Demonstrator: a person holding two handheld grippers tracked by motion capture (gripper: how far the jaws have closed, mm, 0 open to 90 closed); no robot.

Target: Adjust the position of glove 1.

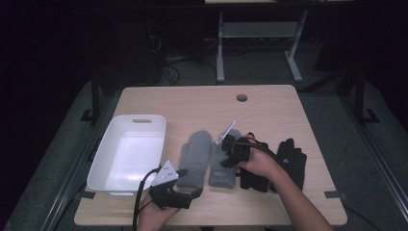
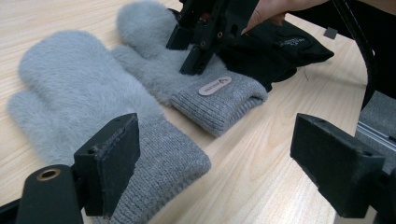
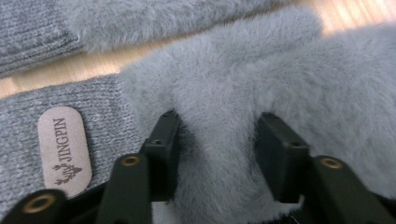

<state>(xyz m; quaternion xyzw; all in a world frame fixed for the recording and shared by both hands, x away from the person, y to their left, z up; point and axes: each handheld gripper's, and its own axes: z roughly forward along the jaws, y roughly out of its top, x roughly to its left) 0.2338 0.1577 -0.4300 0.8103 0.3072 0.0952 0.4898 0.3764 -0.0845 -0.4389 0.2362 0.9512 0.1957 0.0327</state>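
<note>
The right grey mitten (image 1: 224, 161) lies flat near the middle of the light wooden table (image 1: 269, 110), its knit cuff (with a small label patch (image 3: 64, 149)) toward the person. The right gripper (image 1: 234, 153) presses down into its fur, a ridge of it bunched between the two jaws and touching both pads. Just beside it lies the left grey mitten (image 1: 195, 159), and on the other side a pair of black gloves (image 1: 288, 161). A white bin (image 1: 129, 154) stands at the table's left, empty. Dark floor and a metal frame lie beyond. The left gripper (image 1: 185, 185) rests low at the near edge, jaws wide apart, holding nothing.
</note>
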